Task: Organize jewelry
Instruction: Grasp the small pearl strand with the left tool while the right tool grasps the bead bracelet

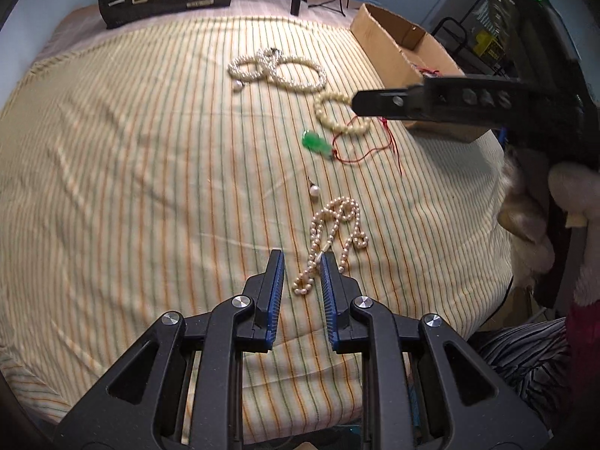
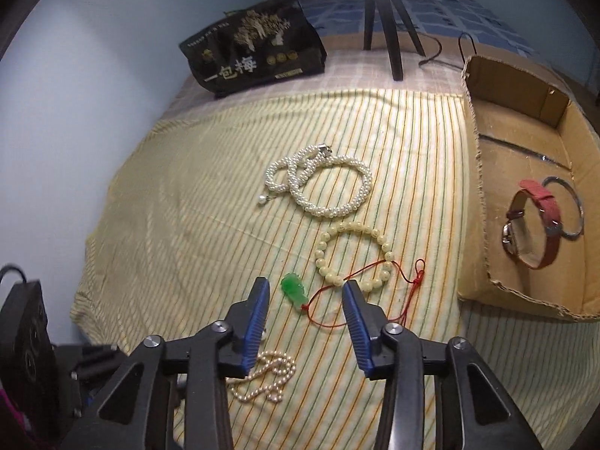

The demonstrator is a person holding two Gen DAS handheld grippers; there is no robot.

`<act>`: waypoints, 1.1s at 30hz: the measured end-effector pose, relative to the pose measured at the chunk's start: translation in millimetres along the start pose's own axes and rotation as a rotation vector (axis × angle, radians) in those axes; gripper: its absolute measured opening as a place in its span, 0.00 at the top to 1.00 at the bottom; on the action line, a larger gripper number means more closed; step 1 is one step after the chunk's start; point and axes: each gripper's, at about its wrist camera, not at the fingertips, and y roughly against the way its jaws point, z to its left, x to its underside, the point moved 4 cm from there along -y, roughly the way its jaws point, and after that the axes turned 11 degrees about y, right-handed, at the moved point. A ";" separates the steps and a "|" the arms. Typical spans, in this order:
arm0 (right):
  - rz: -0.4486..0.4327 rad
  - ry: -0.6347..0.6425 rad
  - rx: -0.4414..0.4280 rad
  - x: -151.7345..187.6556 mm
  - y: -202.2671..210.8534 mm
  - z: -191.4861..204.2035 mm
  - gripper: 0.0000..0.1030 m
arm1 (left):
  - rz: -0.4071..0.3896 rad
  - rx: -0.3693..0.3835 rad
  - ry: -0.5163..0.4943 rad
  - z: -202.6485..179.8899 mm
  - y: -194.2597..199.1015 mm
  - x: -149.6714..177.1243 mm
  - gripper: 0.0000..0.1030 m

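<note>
Striped yellow cloth (image 2: 180,225) spreads wide, open brown cardboard box (image 2: 476,202) at its right edge with a red-strapped wristwatch (image 2: 532,221) inside. Left gripper (image 1: 300,258) parted, empty, straddling the pinkish pearl necklace (image 1: 333,232). Right gripper (image 2: 305,292) released above the green jade pendant on red cord (image 2: 294,290), beside the cream bead bracelet (image 2: 356,255).

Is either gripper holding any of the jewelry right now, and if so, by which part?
Nothing is held. The left gripper is open over the pink pearl necklace; the right gripper is open above the green pendant.
</note>
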 end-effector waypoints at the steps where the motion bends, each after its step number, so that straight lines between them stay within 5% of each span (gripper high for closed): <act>1: 0.007 -0.007 -0.001 -1.3 -4.3 -1.0 0.62 | 0.006 -0.001 0.001 -0.7 -2.6 0.5 0.82; 15: 0.067 -0.044 0.044 -21.3 -52.5 -14.7 0.69 | 0.049 -0.016 -0.032 -15.7 -30.6 -2.0 0.82; 19: 0.080 -0.047 0.046 -22.3 -62.3 -15.7 0.69 | 0.039 -0.045 -0.058 -20.4 -36.2 -3.8 0.48; 33: 0.101 0.011 0.095 -25.7 -70.5 -15.6 0.75 | 0.015 -0.137 -0.137 -41.4 -65.1 -3.4 0.50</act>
